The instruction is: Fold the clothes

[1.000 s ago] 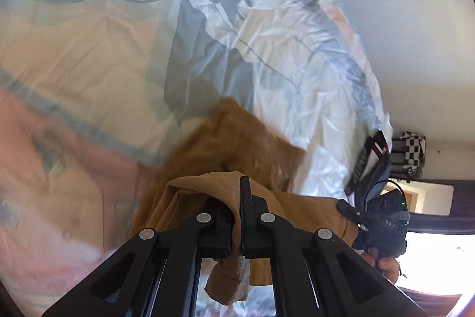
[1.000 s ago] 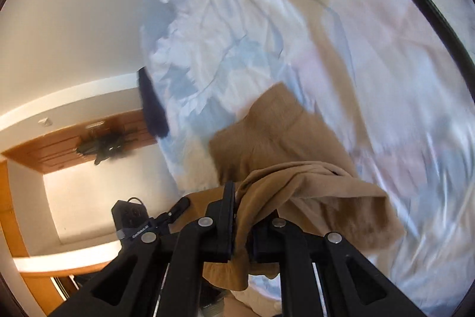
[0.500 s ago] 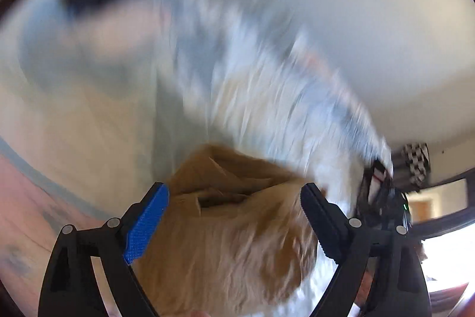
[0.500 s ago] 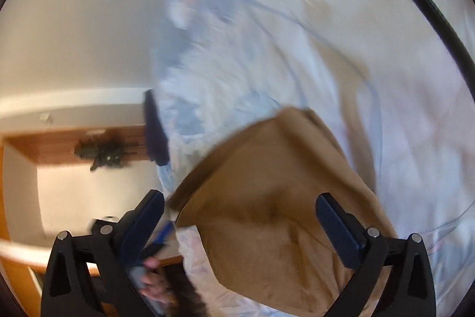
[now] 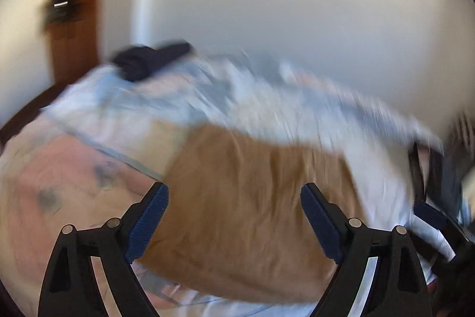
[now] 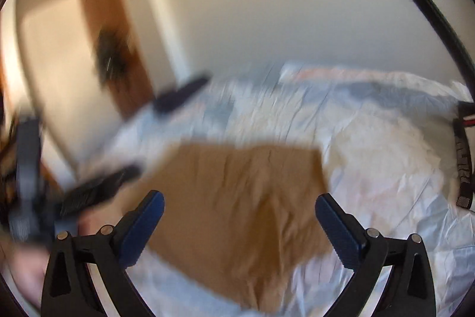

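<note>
A tan brown garment (image 5: 243, 198) lies folded flat on the pale patterned bedsheet (image 5: 207, 103). It also shows in the right wrist view (image 6: 237, 198) as a rough rectangle. My left gripper (image 5: 234, 222) is open and empty, above the garment's near part. My right gripper (image 6: 237, 228) is open and empty, also above the garment. Both views are blurred by motion. The left gripper shows as a dark blur at the left of the right wrist view (image 6: 98, 192).
A dark folded garment (image 5: 148, 61) lies at the far edge of the bed, also in the right wrist view (image 6: 181, 94). A plain wall and a wooden door (image 5: 74, 5) stand behind. A black strap (image 6: 463, 159) lies at the bed's right edge.
Both grippers were shut on the tan garment a second ago. They have opened and let it drop flat on the bed, then tilted up and drawn back.
</note>
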`<state>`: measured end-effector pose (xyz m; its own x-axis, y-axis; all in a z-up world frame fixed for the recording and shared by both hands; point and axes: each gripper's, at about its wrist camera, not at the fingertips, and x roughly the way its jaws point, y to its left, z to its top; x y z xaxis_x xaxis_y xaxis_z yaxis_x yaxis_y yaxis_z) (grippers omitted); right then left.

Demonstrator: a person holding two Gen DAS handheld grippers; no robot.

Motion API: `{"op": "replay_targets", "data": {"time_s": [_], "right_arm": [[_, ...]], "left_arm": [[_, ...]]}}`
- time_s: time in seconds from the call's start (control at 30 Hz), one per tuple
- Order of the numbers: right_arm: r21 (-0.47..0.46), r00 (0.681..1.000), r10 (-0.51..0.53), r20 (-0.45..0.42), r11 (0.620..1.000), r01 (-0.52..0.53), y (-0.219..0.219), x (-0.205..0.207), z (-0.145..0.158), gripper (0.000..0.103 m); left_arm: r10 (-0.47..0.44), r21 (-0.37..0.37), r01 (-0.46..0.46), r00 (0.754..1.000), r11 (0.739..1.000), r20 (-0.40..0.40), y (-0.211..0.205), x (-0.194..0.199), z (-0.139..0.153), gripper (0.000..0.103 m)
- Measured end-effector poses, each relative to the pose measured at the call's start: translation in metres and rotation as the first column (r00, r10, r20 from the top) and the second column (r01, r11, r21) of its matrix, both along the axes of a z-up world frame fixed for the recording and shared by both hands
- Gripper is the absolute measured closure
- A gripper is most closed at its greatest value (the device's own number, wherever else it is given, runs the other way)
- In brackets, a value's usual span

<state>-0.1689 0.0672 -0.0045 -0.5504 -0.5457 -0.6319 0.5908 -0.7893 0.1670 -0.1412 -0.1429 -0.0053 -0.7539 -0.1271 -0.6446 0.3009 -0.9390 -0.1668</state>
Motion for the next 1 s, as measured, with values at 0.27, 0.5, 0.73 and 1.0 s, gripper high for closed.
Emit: {"op": "replay_targets", "data": {"time_s": [0.27, 0.5, 0.73, 1.0], "right_arm": [[-0.041, 0.986, 0.065, 0.151, 0.997, -0.06, -0.015, 0.001, -0.087, 0.031], [0.021, 0.979, 0.058, 0.196, 0.998, -0.063, -0.011, -0.006, -0.112, 0.043], [-0.046, 0.994, 0.086, 0.068, 0.995, -0.083, 0.009, -0.012, -0.032, 0.005], [0.037, 0.998, -0.026, 0.061, 0.999, 0.023, -0.064, -0.117, 0.04, 0.011]], "left_arm": [[0.009, 0.16, -0.036, 0.987, 0.986, 0.161, -0.026, -0.011, -0.06, 0.013], [-0.034, 0.121, -0.003, 0.953, 0.993, 0.302, -0.016, -0.022, -0.091, 0.014], [0.07, 0.056, -0.077, 0.992, 0.995, 0.108, -0.014, -0.008, -0.035, 0.025], [0.413, -0.039, -0.425, 0.895, 0.904, -0.169, -0.031, 0.02, 0.011, 0.023]]}}
